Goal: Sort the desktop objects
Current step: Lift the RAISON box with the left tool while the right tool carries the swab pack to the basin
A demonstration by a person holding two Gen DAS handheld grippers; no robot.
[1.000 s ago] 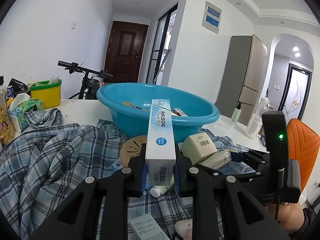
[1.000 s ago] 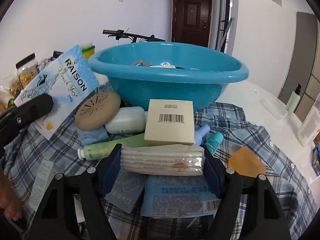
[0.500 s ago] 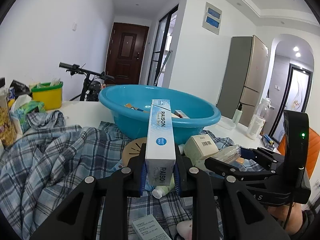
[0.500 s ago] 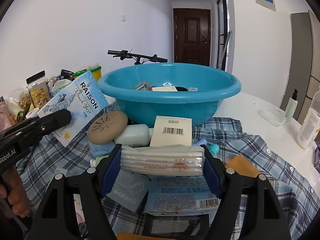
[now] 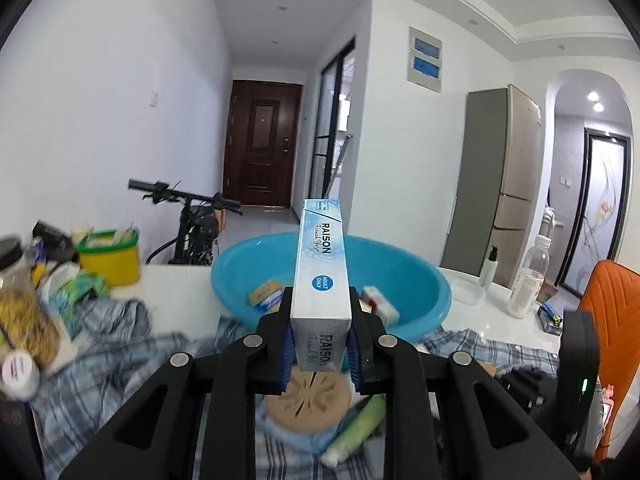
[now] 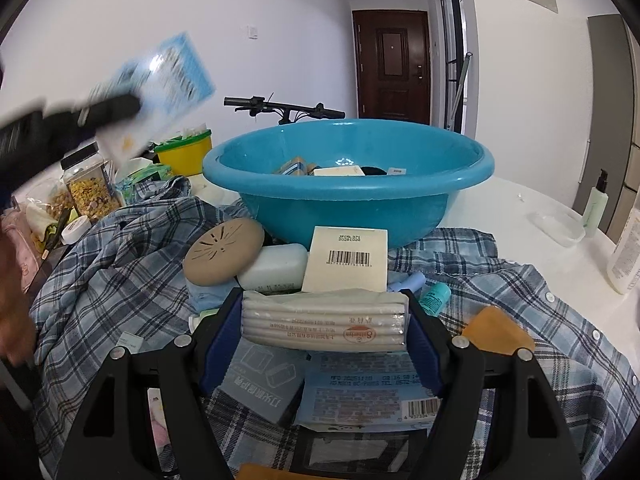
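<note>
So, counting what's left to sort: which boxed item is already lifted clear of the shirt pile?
The blue RAISON box, shut in the left tongs.

A dark brown door (image 5: 260, 144) closes the far end of the hallway. A bicycle (image 5: 188, 216) stands just beyond the table's far edge, handlebar level. A tall grey fridge (image 5: 496, 184) stands against the right wall. An orange chair back (image 5: 612, 308) shows beside the table's right edge.
</note>
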